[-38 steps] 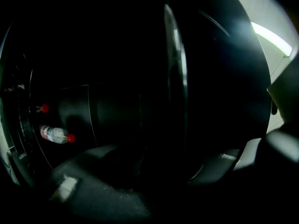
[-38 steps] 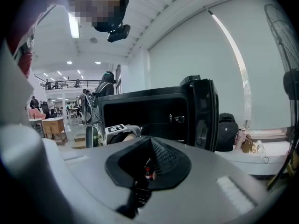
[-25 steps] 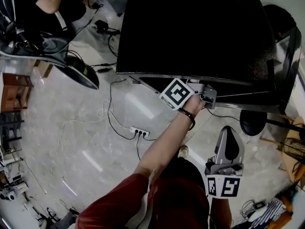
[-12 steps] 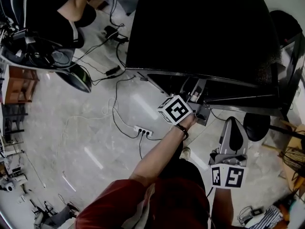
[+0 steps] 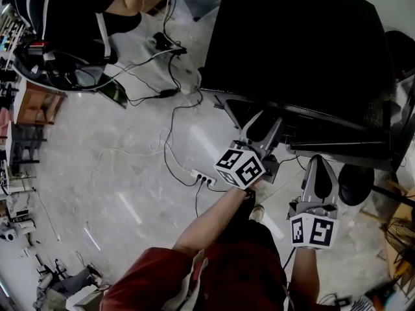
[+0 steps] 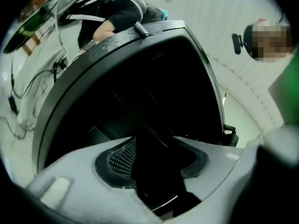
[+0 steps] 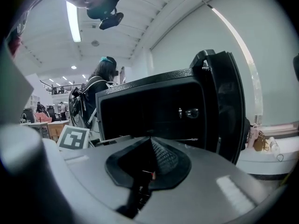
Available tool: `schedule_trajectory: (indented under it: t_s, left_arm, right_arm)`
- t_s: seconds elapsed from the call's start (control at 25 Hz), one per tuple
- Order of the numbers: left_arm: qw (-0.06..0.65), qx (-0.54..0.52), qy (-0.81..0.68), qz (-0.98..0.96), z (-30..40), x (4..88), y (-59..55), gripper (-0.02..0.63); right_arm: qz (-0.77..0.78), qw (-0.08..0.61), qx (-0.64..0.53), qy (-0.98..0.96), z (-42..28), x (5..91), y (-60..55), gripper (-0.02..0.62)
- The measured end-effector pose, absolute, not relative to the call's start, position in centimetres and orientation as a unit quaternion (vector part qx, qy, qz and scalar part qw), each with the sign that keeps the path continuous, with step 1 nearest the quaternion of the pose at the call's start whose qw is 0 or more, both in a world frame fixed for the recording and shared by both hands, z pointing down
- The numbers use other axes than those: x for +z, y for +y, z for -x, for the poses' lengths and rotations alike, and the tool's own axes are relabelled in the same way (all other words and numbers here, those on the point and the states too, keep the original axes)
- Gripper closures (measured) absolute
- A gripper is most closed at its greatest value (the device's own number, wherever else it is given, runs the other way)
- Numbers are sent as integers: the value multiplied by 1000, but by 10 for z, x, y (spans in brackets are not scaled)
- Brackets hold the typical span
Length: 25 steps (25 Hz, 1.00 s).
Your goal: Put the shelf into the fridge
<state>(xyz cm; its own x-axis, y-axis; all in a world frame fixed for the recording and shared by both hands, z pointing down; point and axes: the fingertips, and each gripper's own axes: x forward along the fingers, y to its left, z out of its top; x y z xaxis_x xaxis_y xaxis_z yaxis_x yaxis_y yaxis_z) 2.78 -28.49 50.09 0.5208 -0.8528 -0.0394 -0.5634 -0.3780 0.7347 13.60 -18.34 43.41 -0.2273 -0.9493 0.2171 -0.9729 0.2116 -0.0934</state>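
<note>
The black fridge (image 5: 305, 44) stands in front of me, seen from above, with its dark front opening (image 5: 311, 131) facing me. My left gripper (image 5: 264, 123) hovers just in front of that opening, jaws spread and empty. In the left gripper view the left gripper (image 6: 152, 146) looks into the fridge's dark inside (image 6: 140, 87); I cannot pick out the shelf there. My right gripper (image 5: 318, 162) hangs lower right, shut and empty. In the right gripper view the right gripper (image 7: 150, 143) faces the fridge (image 7: 154, 111) and its open door (image 7: 226, 101).
A white power strip (image 5: 204, 180) and loose cables (image 5: 165, 148) lie on the grey floor to the left. A person (image 5: 78, 11) sits at a cluttered desk at the top left. A round black stool (image 5: 356, 183) stands right of the fridge.
My left gripper has pulled back from the fridge's front edge toward me, with its jaws now spread wider. The right gripper has stayed about where it was.
</note>
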Motion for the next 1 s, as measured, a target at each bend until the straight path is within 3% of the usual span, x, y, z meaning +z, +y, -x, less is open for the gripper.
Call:
schedule_trajectory:
  t_s: [0.32, 0.72, 1.0]
  left_arm:
    - [180, -101, -531, -822, -19, 486, -287, 388]
    - [116, -32, -565, -816, -12, 495, -301, 379]
    - [110, -21, -572, -812, -15, 494, -316, 371]
  right_arm:
    - [-614, 58, 105, -780, -133, 435, -185, 595]
    - [-621, 65, 108, -774, -135, 440, -186, 595]
    - [-629, 67, 108, -767, -139, 439, -190, 595]
